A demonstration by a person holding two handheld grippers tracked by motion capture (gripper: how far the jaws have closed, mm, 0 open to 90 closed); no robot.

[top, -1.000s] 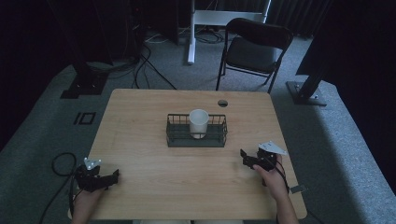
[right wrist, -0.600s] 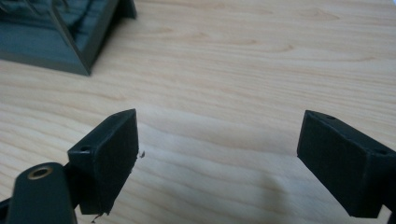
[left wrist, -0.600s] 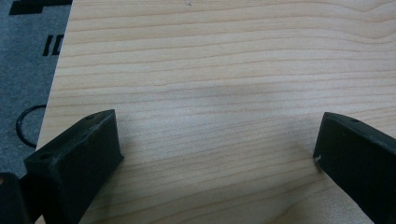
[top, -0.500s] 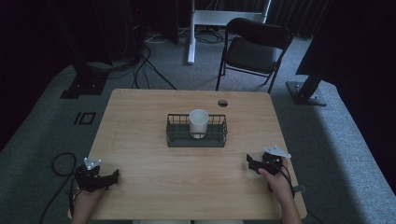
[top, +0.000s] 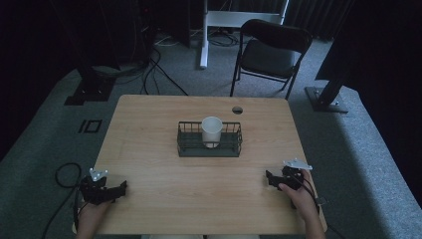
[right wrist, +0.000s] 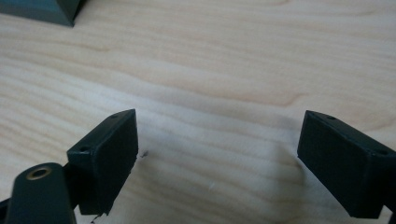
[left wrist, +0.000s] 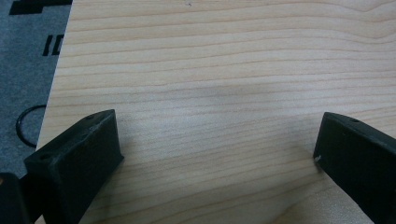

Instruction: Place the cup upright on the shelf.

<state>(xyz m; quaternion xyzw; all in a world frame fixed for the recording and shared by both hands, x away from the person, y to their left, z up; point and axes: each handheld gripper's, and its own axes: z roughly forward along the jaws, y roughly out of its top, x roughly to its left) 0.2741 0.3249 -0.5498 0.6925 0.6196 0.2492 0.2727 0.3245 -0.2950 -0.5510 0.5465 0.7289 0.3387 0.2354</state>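
Observation:
A white cup [top: 212, 131] stands upright inside a dark wire basket [top: 234, 144] at the middle of the wooden table [top: 199, 189]. My left gripper [top: 121, 188] rests at the table's near left corner, open, with bare wood between its jaws [left wrist: 215, 144]. My right gripper [top: 268, 178] sits low near the right edge, also open over bare wood [right wrist: 217, 149]. A corner of the basket [right wrist: 42, 10] shows at the top left of the right gripper view. Both grippers are well apart from the basket.
A small round hole [top: 237, 110] sits in the table's far side. Behind the table stands a black folding chair [top: 268, 52]. Cables [top: 64, 172] lie on the grey carpet at the left. Dark stands and their bases flank the table.
My right gripper has moved toward the near edge and lower over the table. The left gripper has stayed put.

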